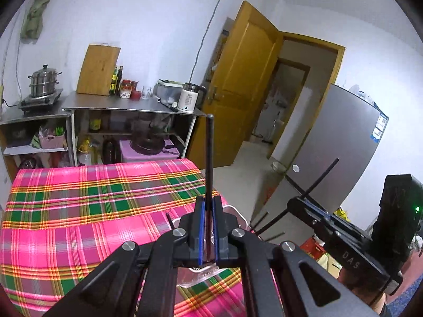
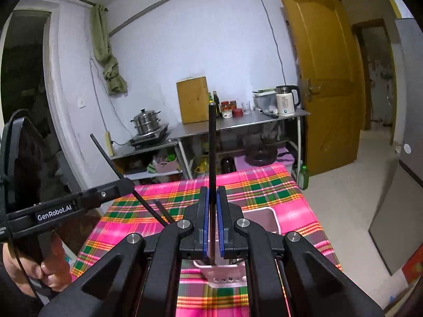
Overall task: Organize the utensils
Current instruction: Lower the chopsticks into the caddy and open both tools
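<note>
My left gripper (image 1: pixel 208 203) is shut on a black chopstick (image 1: pixel 209 155) that stands up between its blue pads. My right gripper (image 2: pixel 212 192) is shut on another black chopstick (image 2: pixel 212 142), also upright. Both are held above a pale pink plastic utensil tray (image 2: pixel 265 218) on the pink plaid tablecloth (image 1: pixel 79 211). The tray also shows in the left wrist view (image 1: pixel 235 212). The right gripper appears at the right of the left wrist view (image 1: pixel 304 200). The left gripper appears at the left of the right wrist view (image 2: pixel 124 182). More black chopsticks (image 2: pixel 162 211) lie by the tray.
A steel counter (image 1: pixel 132 104) at the back holds a cutting board (image 1: pixel 98 70), bottles, jars and a white kettle (image 1: pixel 188 97). A steamer pot (image 1: pixel 43 80) sits on a stove. A yellow door (image 1: pixel 243 84) stands open. A grey fridge (image 1: pixel 338 153) is at right.
</note>
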`<action>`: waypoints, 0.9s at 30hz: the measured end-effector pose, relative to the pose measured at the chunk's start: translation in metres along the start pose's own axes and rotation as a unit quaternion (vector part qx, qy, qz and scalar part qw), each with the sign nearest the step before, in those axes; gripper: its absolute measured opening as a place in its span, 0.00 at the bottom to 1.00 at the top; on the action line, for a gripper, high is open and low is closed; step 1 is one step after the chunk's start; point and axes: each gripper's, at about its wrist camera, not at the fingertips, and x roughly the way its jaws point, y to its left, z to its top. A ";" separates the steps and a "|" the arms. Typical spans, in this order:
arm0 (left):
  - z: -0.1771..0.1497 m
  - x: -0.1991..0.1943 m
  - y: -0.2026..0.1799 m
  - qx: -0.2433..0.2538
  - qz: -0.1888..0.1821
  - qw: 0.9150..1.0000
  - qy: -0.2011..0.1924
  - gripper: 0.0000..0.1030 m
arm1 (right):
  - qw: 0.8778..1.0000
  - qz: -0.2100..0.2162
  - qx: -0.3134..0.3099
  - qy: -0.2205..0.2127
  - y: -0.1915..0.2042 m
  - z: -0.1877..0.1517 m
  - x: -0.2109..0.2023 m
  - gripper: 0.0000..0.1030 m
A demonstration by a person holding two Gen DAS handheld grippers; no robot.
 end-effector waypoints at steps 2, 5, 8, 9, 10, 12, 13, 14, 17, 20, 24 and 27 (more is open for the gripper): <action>-0.001 0.008 0.001 0.002 0.006 1.000 0.003 0.05 | 1.000 -0.003 -0.002 0.001 -0.001 -0.002 0.007 0.05; -0.008 0.021 0.005 -0.001 0.009 1.000 0.013 0.05 | 1.000 -0.006 0.000 0.009 -0.002 -0.009 0.018 0.05; -0.017 0.032 0.010 -0.002 0.014 1.000 0.025 0.05 | 1.000 -0.007 0.001 0.019 -0.005 -0.017 0.029 0.05; -0.020 0.036 0.011 -0.002 0.016 0.999 0.029 0.05 | 1.000 -0.008 0.001 0.022 -0.005 -0.020 0.032 0.05; -0.023 0.039 0.013 -0.002 0.016 0.999 0.031 0.05 | 1.000 -0.008 0.000 0.026 -0.005 -0.023 0.035 0.05; -0.029 0.045 0.016 -0.002 0.018 0.999 0.037 0.05 | 0.999 -0.011 -0.005 0.031 -0.004 -0.029 0.040 0.05; -0.030 0.048 0.017 -0.003 0.018 0.999 0.039 0.05 | 0.999 -0.011 -0.007 0.034 -0.004 -0.031 0.042 0.05; -0.033 0.051 0.018 -0.003 0.018 0.999 0.043 0.05 | 0.999 -0.011 -0.007 0.038 -0.003 -0.034 0.045 0.05; -0.041 0.058 0.022 -0.004 0.017 0.999 0.052 0.05 | 0.999 -0.011 -0.007 0.050 -0.005 -0.043 0.053 0.05; -0.048 0.064 0.024 -0.005 0.016 0.998 0.061 0.05 | 0.998 -0.012 -0.008 0.063 -0.005 -0.052 0.061 0.05; -0.056 0.072 0.030 -0.013 0.016 0.997 0.071 0.05 | 0.997 -0.013 -0.005 0.081 -0.009 -0.060 0.069 0.05; -0.060 0.073 0.033 -0.016 0.014 0.997 0.075 0.05 | 0.996 -0.015 0.002 0.091 -0.013 -0.064 0.073 0.06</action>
